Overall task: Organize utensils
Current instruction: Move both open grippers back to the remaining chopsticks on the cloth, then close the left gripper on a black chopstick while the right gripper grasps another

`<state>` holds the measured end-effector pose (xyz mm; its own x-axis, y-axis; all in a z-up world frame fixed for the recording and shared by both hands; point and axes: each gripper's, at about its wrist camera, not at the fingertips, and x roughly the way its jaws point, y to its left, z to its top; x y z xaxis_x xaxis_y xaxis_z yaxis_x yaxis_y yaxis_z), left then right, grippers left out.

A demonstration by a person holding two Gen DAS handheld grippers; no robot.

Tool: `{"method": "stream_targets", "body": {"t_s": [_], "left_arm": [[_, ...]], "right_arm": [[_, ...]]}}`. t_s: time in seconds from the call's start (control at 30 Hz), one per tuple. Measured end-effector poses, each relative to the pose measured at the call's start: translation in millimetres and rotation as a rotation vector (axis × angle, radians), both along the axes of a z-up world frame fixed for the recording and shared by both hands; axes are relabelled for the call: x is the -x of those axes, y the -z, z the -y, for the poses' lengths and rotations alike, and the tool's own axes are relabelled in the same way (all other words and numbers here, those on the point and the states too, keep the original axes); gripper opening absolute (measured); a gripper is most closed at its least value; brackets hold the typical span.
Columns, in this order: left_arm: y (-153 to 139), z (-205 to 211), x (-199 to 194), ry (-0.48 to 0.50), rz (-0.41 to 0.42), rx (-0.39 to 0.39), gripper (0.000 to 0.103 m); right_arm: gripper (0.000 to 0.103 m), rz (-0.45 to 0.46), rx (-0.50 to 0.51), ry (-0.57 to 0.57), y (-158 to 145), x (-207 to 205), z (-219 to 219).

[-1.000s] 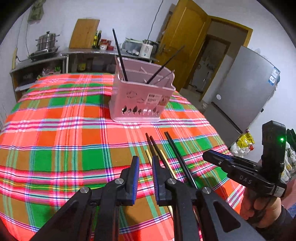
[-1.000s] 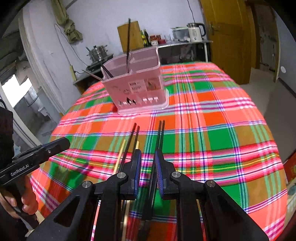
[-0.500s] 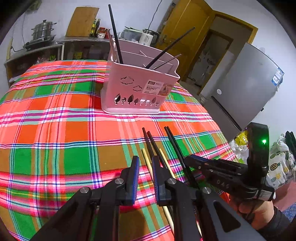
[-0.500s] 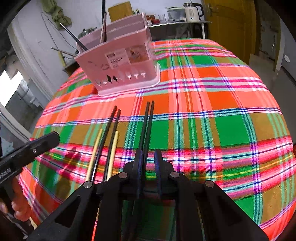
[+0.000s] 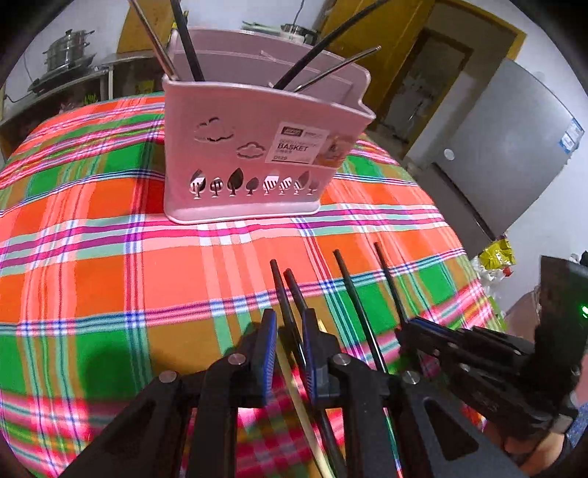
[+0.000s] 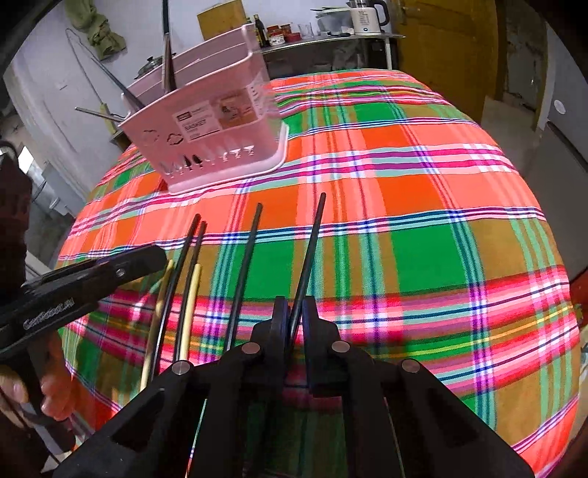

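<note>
Four black chopsticks [image 6: 245, 264], two pale chopsticks [image 6: 189, 305], right tool [image 6: 293, 323] gripping one black, left tool [image 5: 290, 353] parted.

My table wears a plaid cloth [image 6: 422, 191]. White walls [image 6: 55, 77]; yellow wooden door [image 5: 389, 47]; grey fridge [image 5: 503, 147] right; metal shelf [image 6: 330, 40] with white kettle [image 6: 365, 16]; steel pot [image 5: 68, 49] on left counter.

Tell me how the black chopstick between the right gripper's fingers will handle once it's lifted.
The black chopstick looks thin, rigid and smooth, so it probably lifts stiffly but may pivot or slip. The right gripper pinches it near one end, so the far tip could droop. Probably very light.
</note>
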<state>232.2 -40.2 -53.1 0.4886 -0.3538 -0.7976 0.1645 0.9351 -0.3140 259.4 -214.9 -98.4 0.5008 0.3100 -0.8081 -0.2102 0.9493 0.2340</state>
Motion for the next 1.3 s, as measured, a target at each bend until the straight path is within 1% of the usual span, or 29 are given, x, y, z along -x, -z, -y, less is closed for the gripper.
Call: {"method": "stream_targets", "body": {"t_s": [0.2,0.3,0.43,0.57,0.73,0.9,1.13,1.3], "left_arm": [[12,7,-11,0.0,-0.038,-0.044,0.013],[14,10,-11,0.001,-0.027,-0.061,0.013],[14,15,-14,0.005,-0.03,-0.104,0.013],[15,22,-17,0.006,-0.035,-0.126,0.013],[17,18,-21,-0.002,-0.043,-0.099,0.011],[18,15,-22,-0.007,-0.039,-0.094,0.009],[17,14,-24,-0.01,-0.036,-0.087,0.007],[15,11,-27,-0.02,-0.044,-0.049,0.004]], "right_arm": [[0.008,-0.006,-0.014,0.012,1,-7,3],[0.008,-0.009,-0.02,0.018,2,-10,3],[0.008,-0.016,-0.019,0.025,3,-16,2],[0.008,-0.032,-0.01,0.04,2,-27,2],[0.008,-0.052,-0.01,0.059,2,-39,2],[0.008,-0.058,-0.007,0.064,1,-54,0],[0.008,-0.067,-0.028,0.069,2,-72,0],[0.006,-0.067,-0.032,0.052,1,-75,0]]}}
